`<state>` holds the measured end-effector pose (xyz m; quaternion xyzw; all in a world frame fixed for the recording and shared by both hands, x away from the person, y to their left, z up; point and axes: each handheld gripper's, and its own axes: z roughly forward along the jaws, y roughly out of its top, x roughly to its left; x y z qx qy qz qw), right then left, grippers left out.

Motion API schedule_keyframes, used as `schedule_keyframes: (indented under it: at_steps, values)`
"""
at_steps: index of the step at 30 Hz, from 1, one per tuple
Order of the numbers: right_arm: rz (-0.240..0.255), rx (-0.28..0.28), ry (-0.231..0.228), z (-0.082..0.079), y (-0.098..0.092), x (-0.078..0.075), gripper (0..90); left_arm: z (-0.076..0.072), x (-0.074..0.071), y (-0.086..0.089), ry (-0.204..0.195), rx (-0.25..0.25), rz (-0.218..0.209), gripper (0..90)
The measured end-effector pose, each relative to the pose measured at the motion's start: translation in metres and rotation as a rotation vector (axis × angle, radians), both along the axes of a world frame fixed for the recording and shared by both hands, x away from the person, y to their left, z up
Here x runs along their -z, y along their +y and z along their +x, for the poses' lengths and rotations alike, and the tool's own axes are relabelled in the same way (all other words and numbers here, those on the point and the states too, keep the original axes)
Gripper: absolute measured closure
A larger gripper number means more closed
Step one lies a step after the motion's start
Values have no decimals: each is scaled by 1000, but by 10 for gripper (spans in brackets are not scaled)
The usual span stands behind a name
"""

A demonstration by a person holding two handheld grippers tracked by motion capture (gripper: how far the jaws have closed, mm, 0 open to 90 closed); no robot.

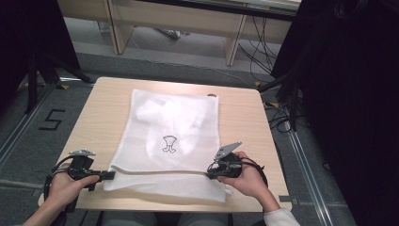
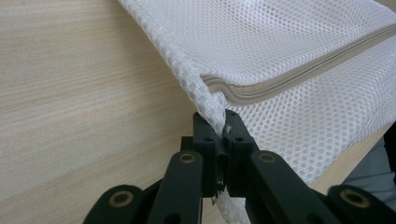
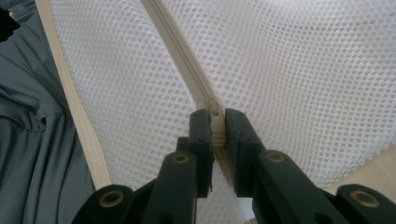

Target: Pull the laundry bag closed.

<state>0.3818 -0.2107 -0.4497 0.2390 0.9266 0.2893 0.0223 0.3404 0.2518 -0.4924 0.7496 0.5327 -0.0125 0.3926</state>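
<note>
The high view looks forward and down from the person's side onto the whole counter (image 1: 94, 113). Each gripper view sits very close behind its own jaws, facing the white mesh laundry bag (image 1: 174, 136) (its zipper edge, seen in both).

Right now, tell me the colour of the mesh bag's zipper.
Beige, on the white mesh bag; the zipper shows best in the right gripper view.

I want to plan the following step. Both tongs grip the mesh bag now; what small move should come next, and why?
Probably draw the right tongs along the zipper toward the left tongs. The right pair is shut on the zipper line of the white mesh laundry bag, while the left pair pinches the bag's corner and anchors it flat on the table.
</note>
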Motion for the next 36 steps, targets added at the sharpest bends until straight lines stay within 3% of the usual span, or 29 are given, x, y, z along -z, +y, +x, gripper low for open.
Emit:
schedule_keyframes:
  at_steps: [1,4,6,24,25,32,33,36]
  values:
    - [3,4,15,0,-1,0,824,0,0,0,0,1,0,855]
    - [5,12,-3,-1,-3,1,824,0,0,0,1,-2,-3,855]
    - [4,16,15,-1,-4,-1,824,0,0,0,0,1,0,855]
    - [10,16,8,0,-13,0,824,0,1,-1,-3,-8,-2,856]
    - [4,55,34,-3,-13,-1,824,0,1,-1,-7,-13,-4,856]
    - [5,51,20,-2,-16,-1,824,0,0,-1,-2,-6,-1,855]
    - [6,29,9,0,-17,0,824,0,1,-1,-8,-14,-7,855]
    - [12,29,20,0,-19,0,824,0,1,-1,-7,-11,-8,855]
